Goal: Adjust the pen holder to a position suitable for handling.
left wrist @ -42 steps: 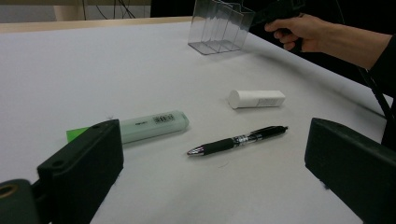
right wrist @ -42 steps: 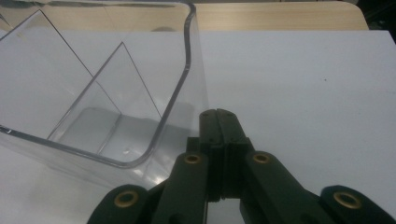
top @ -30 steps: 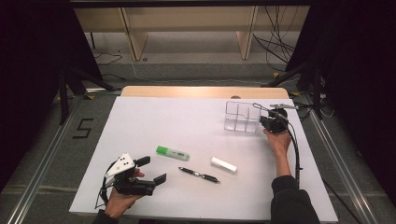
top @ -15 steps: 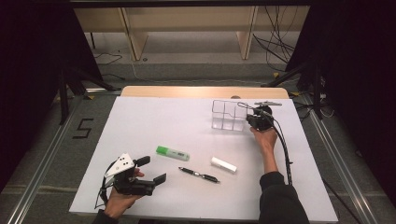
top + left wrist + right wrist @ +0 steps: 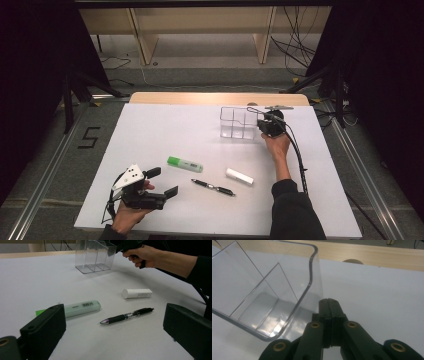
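Organizer point(image 5: 239, 123), clear plastic with compartments, sits at far right of white table point(image 5: 165, 125), empty. Right gripper point(image 5: 329, 305): jaws clenched together, nothing between them, tips against organizer's right wall. Since a second ago organizer and gripper have shifted leftward together; reads as pushing it toward the stationery. Left gripper point(image 5: 162, 182) jaws apart, idle. Green highlighter point(image 5: 81, 308) bears small black print, unreadable; pen point(image 5: 127, 315), white tube point(image 5: 137, 293) unmarked. Floor mark "5" point(image 5: 88, 137).
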